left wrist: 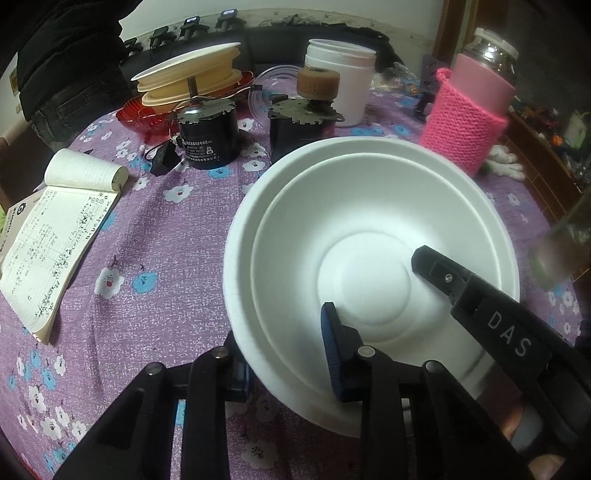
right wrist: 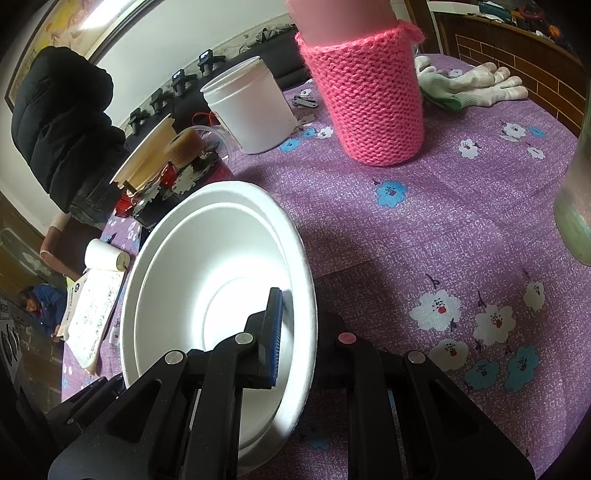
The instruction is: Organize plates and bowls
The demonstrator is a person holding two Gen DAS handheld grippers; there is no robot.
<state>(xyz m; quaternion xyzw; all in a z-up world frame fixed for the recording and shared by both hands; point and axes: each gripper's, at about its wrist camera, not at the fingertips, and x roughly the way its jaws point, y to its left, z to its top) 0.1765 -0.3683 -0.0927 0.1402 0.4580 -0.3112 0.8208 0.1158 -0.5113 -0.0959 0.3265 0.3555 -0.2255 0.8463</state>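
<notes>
Looks like the nesting step: two white foam bowls sit stacked on the purple flowered cloth. Left gripper straddles the near rim, one pad inside, one outside, apparently pinching it. Right gripper is clamped on the opposite rim. Next move is probably lifting both sides evenly, so the pair stays nested.

Table under purple floral cloth. White wall behind; framed picture upper left. Dark sofa along wall. Brown wooden furniture right.
</notes>
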